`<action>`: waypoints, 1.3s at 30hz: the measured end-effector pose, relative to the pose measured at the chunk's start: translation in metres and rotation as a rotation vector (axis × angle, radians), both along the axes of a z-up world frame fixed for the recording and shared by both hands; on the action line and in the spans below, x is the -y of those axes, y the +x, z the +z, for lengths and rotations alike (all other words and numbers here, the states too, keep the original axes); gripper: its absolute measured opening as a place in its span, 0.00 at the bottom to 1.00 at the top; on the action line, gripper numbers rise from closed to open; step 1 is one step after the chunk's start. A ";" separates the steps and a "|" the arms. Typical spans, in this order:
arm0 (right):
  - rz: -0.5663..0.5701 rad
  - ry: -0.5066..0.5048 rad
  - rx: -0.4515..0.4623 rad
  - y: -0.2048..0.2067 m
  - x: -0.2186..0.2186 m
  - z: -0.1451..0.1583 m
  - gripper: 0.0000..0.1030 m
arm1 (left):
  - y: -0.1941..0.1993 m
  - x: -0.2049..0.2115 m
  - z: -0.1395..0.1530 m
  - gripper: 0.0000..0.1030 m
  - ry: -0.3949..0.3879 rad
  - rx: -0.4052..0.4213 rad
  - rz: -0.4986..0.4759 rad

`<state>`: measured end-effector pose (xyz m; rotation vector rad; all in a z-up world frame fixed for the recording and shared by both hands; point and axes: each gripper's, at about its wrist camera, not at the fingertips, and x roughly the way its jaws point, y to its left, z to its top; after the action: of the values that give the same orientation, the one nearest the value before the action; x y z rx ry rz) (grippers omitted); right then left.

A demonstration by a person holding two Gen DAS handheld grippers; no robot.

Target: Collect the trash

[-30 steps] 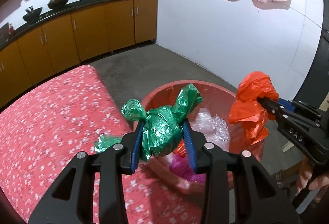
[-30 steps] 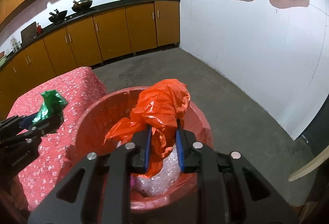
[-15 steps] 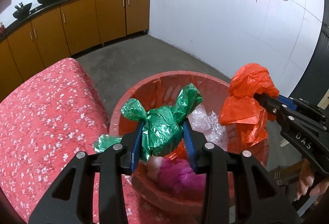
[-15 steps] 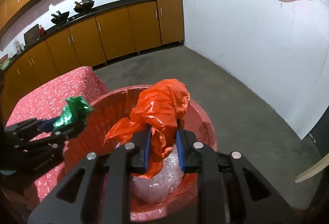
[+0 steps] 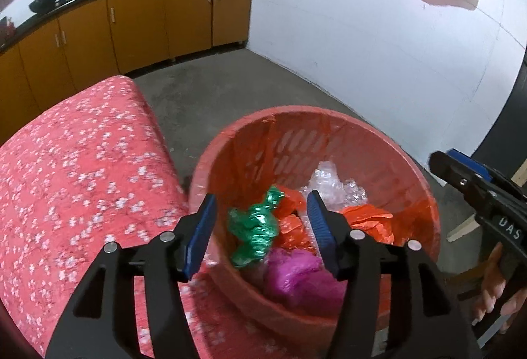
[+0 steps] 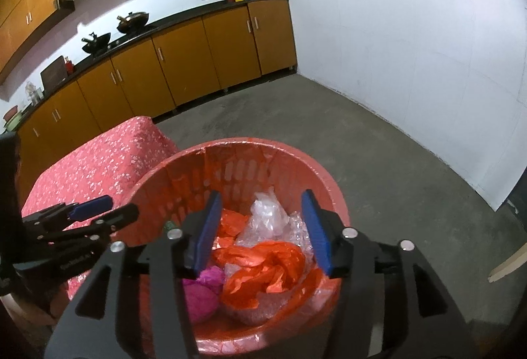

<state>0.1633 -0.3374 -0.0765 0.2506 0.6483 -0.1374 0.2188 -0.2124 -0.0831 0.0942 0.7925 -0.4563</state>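
Note:
A red slotted basket (image 5: 425,191) (image 6: 184,168) stands on the floor beside the table. Inside lie a green plastic bag (image 5: 255,227), an orange plastic bag (image 6: 263,266) (image 5: 369,220), a magenta bag (image 5: 296,273) (image 6: 201,293) and clear bubble wrap (image 6: 270,217). My left gripper (image 5: 260,230) is open and empty above the basket's near left rim. My right gripper (image 6: 260,227) is open and empty above the basket; it also shows at the right of the left wrist view (image 5: 461,174). The left gripper also shows at the left of the right wrist view (image 6: 108,210).
A table with a red flowered cloth (image 5: 72,168) (image 6: 98,158) stands left of the basket. Orange cabinets with a black counter (image 6: 197,39) line the far wall, with pans on top. A white wall (image 6: 411,62) is to the right. A wooden strip (image 6: 507,263) lies on the concrete floor.
Both grippers have opened. The green bag and the orange bag have dropped out of them into the basket.

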 end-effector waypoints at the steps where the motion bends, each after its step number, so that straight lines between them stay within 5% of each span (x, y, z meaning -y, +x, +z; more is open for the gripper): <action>1: -0.012 -0.002 0.011 -0.005 0.000 0.003 0.57 | -0.003 -0.006 0.003 0.59 -0.004 0.012 0.015; 4: -0.045 -0.015 0.065 -0.025 -0.004 0.015 0.81 | -0.017 -0.026 0.016 0.70 -0.006 0.070 0.062; 8: -0.096 -0.089 0.156 -0.058 -0.021 0.039 0.96 | -0.052 -0.059 0.041 0.84 0.003 0.177 0.131; 14: -0.127 -0.231 0.214 -0.100 -0.068 0.063 0.96 | -0.108 -0.106 0.070 0.98 0.023 0.316 0.232; 20: -0.046 -0.240 0.250 -0.136 -0.116 0.079 0.96 | -0.164 -0.148 0.084 0.98 0.067 0.418 0.360; 29: -0.025 -0.209 0.265 -0.167 -0.155 0.089 0.96 | -0.200 -0.190 0.081 0.98 0.036 0.406 0.437; 39: -0.034 -0.235 0.272 -0.183 -0.175 0.083 0.96 | -0.219 -0.191 0.076 0.98 0.029 0.424 0.402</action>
<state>-0.0192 -0.1623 0.0067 0.0512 0.3538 -0.2067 0.0001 -0.0214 -0.0069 0.0533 0.3842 -0.0368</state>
